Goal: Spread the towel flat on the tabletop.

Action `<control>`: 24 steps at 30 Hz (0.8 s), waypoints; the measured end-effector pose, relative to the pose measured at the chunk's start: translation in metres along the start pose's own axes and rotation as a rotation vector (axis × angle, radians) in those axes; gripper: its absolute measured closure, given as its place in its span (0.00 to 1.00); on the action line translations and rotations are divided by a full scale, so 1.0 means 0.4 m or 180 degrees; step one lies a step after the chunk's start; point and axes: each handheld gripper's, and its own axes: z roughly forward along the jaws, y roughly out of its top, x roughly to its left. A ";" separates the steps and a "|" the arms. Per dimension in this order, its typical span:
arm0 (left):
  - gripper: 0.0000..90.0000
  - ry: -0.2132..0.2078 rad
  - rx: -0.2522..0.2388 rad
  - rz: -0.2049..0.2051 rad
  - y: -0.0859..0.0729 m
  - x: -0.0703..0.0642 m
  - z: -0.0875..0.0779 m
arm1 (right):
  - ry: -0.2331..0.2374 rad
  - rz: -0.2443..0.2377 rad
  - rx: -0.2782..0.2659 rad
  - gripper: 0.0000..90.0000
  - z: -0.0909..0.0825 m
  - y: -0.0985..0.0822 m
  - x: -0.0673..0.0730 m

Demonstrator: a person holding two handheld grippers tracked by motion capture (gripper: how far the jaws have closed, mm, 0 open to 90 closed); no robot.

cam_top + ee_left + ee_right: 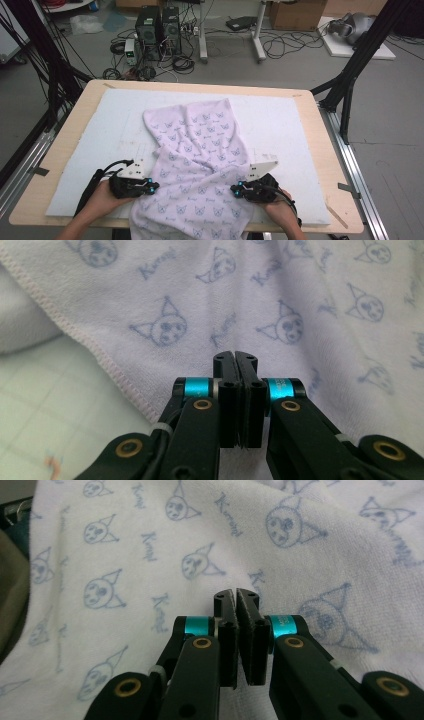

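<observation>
1. The towel (200, 160) is pale purple-white w/ lots of little blue cat faces and blue words on it. It's crumpled, not flat, w/ a big fold across the middle.
2. It lies in the middle of the white mat (90, 150) on the tabletop (70, 125). Its near end hangs over the front edge, btwn the two hands.
3. Left gripper (152, 186) sits at the towel's left side, near the front. Its jaws are pressed together. I can't tell if any cloth is caught btwn them.
4. Right gripper (235, 190) sits at the towel's right side, across from the other one. Its jaws are together too, and again I can't tell if cloth is pinched.
5. The tabletop is light wood. The floor behind it is grey, w/ two black computer boxes (159, 29), lots of cables and a cardboard box (297, 12).
6. The left gripper view shows the towel's stitched pink edge (95, 352) up close, w/ the mat's faint grid lines beside it.
7. The right gripper view shows the cat faces big and the fuzzy cloth. The high view shows the whole towel shape.
</observation>
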 end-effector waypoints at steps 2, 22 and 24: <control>0.98 0.0009 0.0021 0.0010 -0.013 -0.015 -0.018 | 0.0044 -0.0022 0.0012 0.97 -0.001 0.000 0.012; 0.94 0.0110 -0.0061 -0.0126 0.006 0.019 0.013 | -0.0115 -0.0007 0.0008 0.72 -0.007 -0.004 -0.013; 0.97 0.0154 0.0010 -0.0060 0.006 0.009 0.004 | -0.0100 0.0023 -0.0029 0.72 -0.008 -0.008 -0.013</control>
